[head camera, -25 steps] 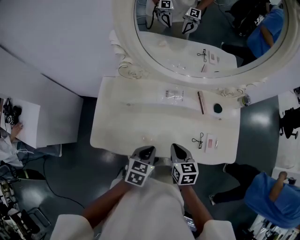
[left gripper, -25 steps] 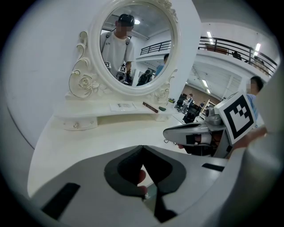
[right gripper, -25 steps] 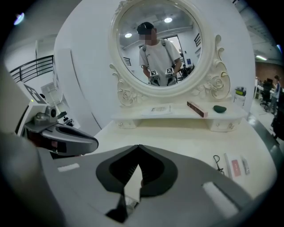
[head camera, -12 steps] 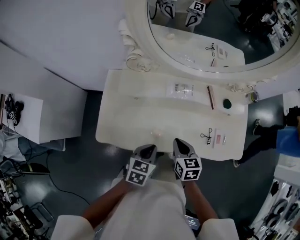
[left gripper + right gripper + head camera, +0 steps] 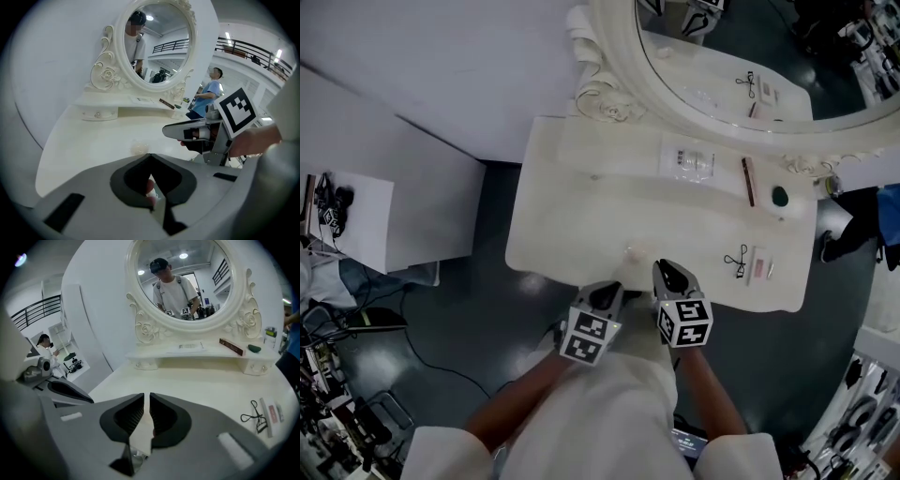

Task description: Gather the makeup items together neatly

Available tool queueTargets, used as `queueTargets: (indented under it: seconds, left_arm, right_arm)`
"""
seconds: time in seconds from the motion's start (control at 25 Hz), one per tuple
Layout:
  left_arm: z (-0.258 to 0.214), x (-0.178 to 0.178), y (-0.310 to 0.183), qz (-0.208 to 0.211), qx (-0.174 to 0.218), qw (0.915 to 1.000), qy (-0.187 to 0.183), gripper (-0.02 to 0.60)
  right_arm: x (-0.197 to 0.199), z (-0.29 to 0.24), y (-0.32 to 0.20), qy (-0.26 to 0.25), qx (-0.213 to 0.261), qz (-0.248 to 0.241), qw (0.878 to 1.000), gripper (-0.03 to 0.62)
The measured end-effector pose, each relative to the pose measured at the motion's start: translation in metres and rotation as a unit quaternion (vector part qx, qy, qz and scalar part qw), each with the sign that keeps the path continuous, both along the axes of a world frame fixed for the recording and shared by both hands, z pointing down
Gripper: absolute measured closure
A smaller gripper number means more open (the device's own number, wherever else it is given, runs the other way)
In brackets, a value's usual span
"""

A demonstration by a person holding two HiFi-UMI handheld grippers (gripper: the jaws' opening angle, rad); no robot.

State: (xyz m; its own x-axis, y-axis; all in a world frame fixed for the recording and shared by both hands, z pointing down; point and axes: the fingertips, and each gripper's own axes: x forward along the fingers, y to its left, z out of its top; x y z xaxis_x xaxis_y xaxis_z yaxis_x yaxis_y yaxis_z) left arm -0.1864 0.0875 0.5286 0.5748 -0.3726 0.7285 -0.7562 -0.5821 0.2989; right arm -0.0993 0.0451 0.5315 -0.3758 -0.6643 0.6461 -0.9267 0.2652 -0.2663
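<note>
On the white dressing table (image 5: 572, 216), a clear packet (image 5: 687, 159), a brown stick (image 5: 748, 181) and a dark green round piece (image 5: 780, 196) lie on the raised shelf under the mirror. An eyelash curler (image 5: 736, 262) and a pink-and-white packet (image 5: 759, 266) lie at the front right. A small translucent item (image 5: 635, 253) rests near the front edge. My left gripper (image 5: 607, 289) is shut and empty at that edge. My right gripper (image 5: 668, 270) is beside it; its jaws have just been opening to a narrow slit with nothing between them (image 5: 146, 394).
A large oval mirror (image 5: 750, 66) in an ornate white frame stands at the back of the table. A white wall and a low white block (image 5: 356, 225) are to the left. Dark floor surrounds the table, and a person in blue stands beyond its right end (image 5: 211, 91).
The head view has swung, so the table and mirror now sit further right in the picture. Both grippers moved with it and stay at the table's front edge.
</note>
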Motion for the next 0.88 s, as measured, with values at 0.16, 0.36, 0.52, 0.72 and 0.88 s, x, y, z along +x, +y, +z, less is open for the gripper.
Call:
queueTargets:
  seconds: [0.16,0.36,0.52,0.72,0.88]
  left_arm:
    - [0.005,-0.007,0.001,0.005,-0.002,1.0000,-0.001,0.580]
    - [0.012,-0.013,0.001,0.014,-0.003,0.9999,-0.004,0.580]
    - [0.019,-0.019,0.004,0.018,-0.003,0.9998,-0.012,0.580]
    - [0.022,-0.022,0.004,0.012,-0.009,0.9998,-0.010,0.580]
    - [0.027,-0.027,0.001,0.002,-0.011,0.9998,-0.016,0.580]
  right_arm:
    - [-0.011,0.010,-0.001,0.006,-0.005,-0.016,1.000,0.520]
    - [-0.023,0.025,-0.005,0.018,-0.011,-0.040,0.999,0.480]
    - [-0.030,0.033,-0.006,0.030,-0.013,-0.057,0.998,0.459]
    - [-0.035,0.047,-0.009,0.046,-0.022,-0.080,0.995,0.428]
    - [-0.037,0.058,-0.012,0.069,-0.024,-0.102,0.992,0.422]
